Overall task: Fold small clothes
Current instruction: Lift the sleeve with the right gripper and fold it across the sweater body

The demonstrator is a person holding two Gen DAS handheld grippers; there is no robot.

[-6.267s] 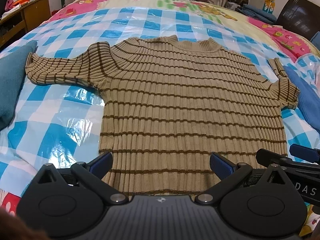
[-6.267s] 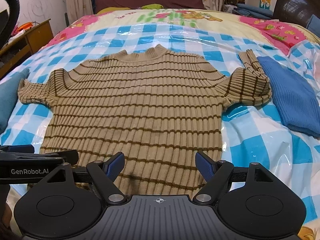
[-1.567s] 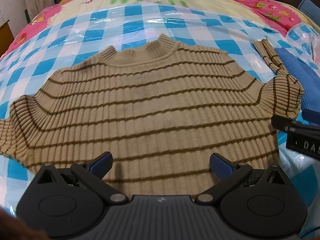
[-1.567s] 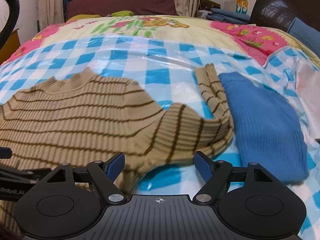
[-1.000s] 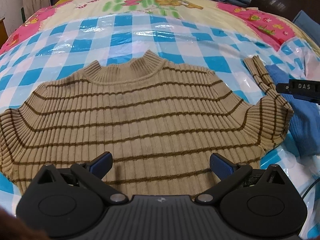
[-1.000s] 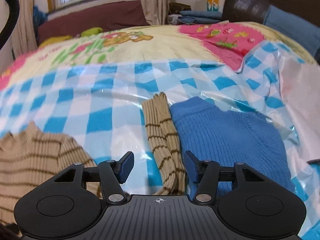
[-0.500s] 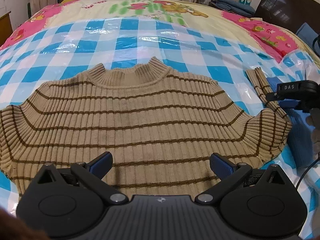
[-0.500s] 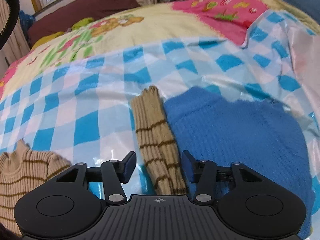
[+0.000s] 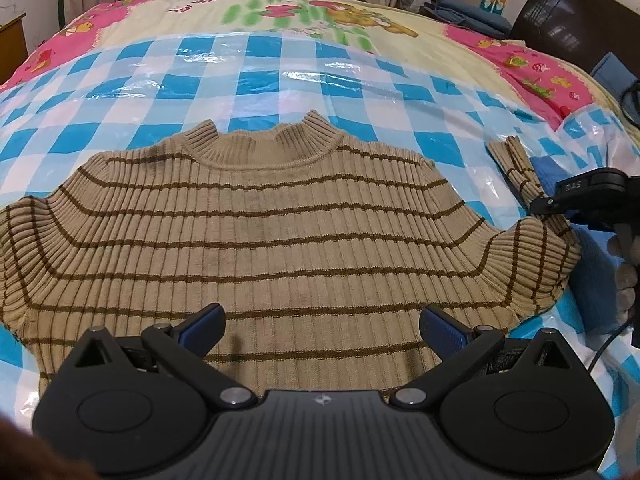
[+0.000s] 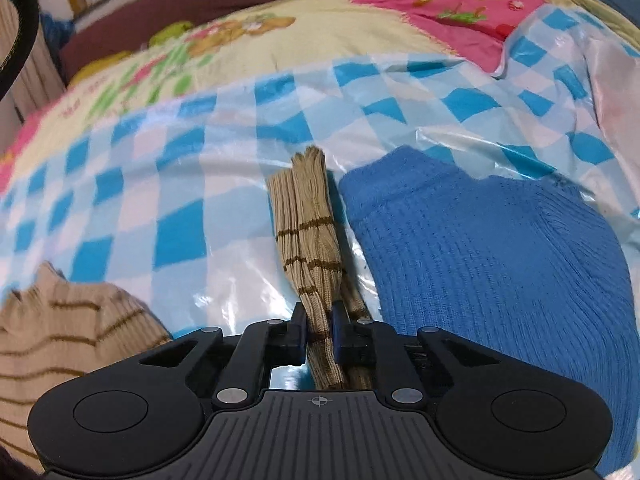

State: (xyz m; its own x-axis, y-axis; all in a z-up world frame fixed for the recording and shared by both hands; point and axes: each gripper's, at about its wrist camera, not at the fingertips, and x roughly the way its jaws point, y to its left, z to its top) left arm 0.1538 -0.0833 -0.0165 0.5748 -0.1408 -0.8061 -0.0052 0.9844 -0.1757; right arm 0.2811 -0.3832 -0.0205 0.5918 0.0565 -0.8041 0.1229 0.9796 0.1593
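Note:
A tan ribbed sweater with brown stripes (image 9: 280, 232) lies flat on the blue-checked plastic sheet (image 9: 240, 76), collar away from me. My left gripper (image 9: 322, 326) is open and empty, hovering over the sweater's lower body. The sweater's right sleeve (image 10: 310, 224) is bunched into a narrow strip on the sheet. My right gripper (image 10: 319, 330) is shut on this sleeve near its lower end. The right gripper also shows in the left wrist view (image 9: 580, 196) at the sleeve. The sweater's shoulder (image 10: 68, 328) shows at lower left in the right wrist view.
A folded blue knit garment (image 10: 480, 264) lies right beside the sleeve, also seen in the left wrist view (image 9: 596, 256). A colourful cartoon bedspread (image 9: 320, 12) covers the far bed. A dark headboard (image 9: 580, 12) stands at far right.
My right gripper moved from the sweater's hem to the right sleeve and closed on it. My left gripper shifted up over the sweater's body and stayed open.

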